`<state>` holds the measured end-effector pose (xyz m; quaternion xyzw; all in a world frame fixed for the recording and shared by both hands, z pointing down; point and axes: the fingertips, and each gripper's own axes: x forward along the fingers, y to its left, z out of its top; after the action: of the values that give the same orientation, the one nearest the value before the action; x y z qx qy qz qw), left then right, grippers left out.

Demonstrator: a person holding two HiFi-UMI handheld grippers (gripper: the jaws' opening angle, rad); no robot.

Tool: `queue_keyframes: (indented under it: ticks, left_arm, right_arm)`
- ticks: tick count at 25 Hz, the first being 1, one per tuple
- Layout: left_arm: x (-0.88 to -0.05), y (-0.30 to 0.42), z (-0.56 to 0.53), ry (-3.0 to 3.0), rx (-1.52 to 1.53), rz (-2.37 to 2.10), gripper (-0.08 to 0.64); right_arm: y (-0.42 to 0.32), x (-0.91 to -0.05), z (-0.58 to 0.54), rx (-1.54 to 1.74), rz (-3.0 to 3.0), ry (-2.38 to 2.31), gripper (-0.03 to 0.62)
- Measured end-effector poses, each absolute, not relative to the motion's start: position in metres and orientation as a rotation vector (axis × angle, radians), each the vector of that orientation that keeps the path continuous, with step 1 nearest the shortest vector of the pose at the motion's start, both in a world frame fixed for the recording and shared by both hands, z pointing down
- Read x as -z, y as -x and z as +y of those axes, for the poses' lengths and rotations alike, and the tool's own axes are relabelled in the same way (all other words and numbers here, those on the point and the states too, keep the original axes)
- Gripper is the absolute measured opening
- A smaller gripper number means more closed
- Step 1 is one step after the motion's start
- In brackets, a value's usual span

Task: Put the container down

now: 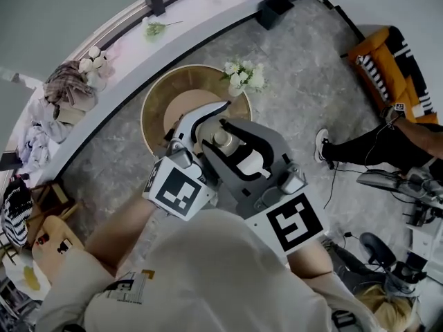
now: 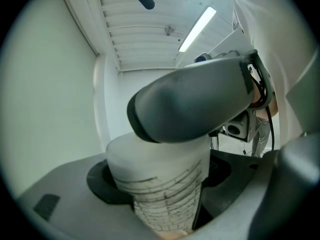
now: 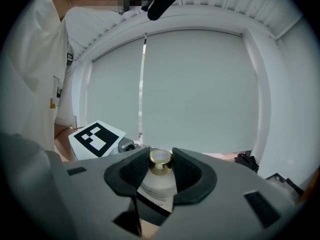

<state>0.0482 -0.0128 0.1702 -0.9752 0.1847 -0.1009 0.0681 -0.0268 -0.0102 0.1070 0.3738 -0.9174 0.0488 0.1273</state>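
carrying step: container [image 1: 223,140] is in the air over the round counter [image 1: 154,99]. left tongs [image 2: 160,184] are clenched on its body, right tongs [image 3: 161,170] on its neck. next, probably: lower it upright, then release.

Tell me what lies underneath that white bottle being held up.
A round wooden table lies below the bottle, white flowers at its far edge. The left gripper and right gripper hide the tabletop directly underneath.
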Motion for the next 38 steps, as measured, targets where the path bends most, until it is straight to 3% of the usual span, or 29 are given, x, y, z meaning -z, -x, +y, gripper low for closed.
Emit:
queue_keyframes:
  ticks: [24,38]
  left_arm:
    - [-0.271,-0.064,-0.114,2.885,0.192,0.732,0.353]
    - [-0.411,-0.063,-0.142,2.860,0.368,0.642,0.353]
  right_arm:
    - [0.010,-0.222,-0.099,-0.112,-2.615,-1.002,0.140]
    - [0.008,-0.357,-0.127,-0.268,-2.575,-0.982,0.140]
